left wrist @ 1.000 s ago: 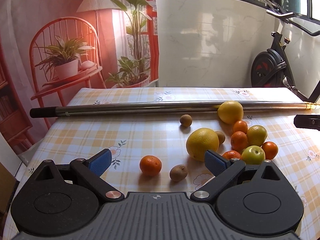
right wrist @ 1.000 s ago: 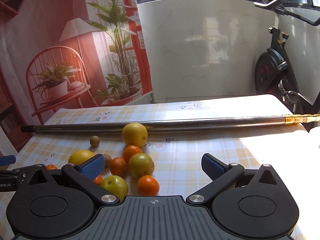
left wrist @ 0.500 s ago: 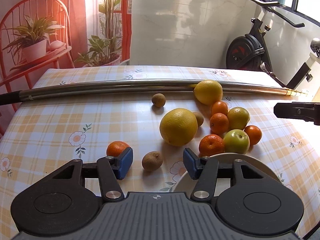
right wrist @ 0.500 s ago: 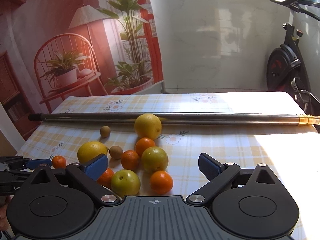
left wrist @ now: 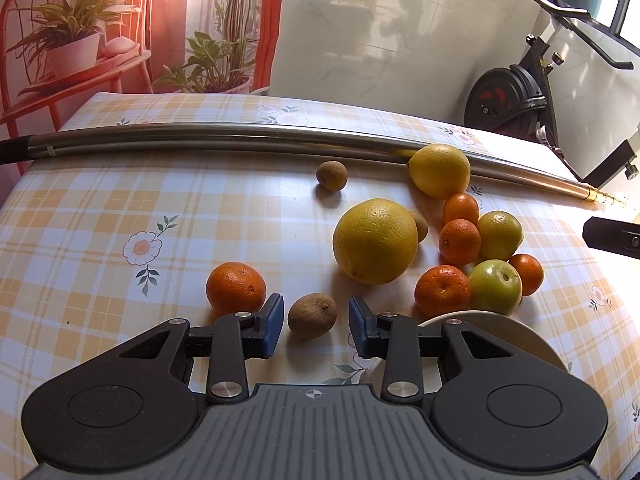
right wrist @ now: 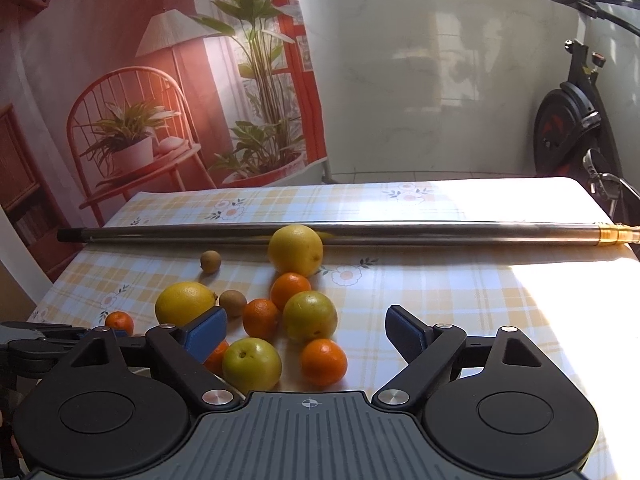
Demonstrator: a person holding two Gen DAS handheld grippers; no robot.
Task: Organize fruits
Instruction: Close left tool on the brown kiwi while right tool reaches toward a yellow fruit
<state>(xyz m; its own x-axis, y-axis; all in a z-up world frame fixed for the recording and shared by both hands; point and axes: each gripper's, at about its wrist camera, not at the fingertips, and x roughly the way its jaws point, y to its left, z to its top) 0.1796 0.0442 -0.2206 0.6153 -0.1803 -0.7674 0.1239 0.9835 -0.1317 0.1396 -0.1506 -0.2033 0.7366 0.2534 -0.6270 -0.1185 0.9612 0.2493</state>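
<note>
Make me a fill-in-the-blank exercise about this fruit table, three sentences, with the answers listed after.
1. The brown kiwi lies between the blue pads of the ____ tongs, not yet gripped.
2. Far back on the checked tablecloth, a long ____ pole lies across the table, with a yellow citrus touching it.
3. The right tongs are ____, holding nothing.

Missing words: left; metal; open
</note>
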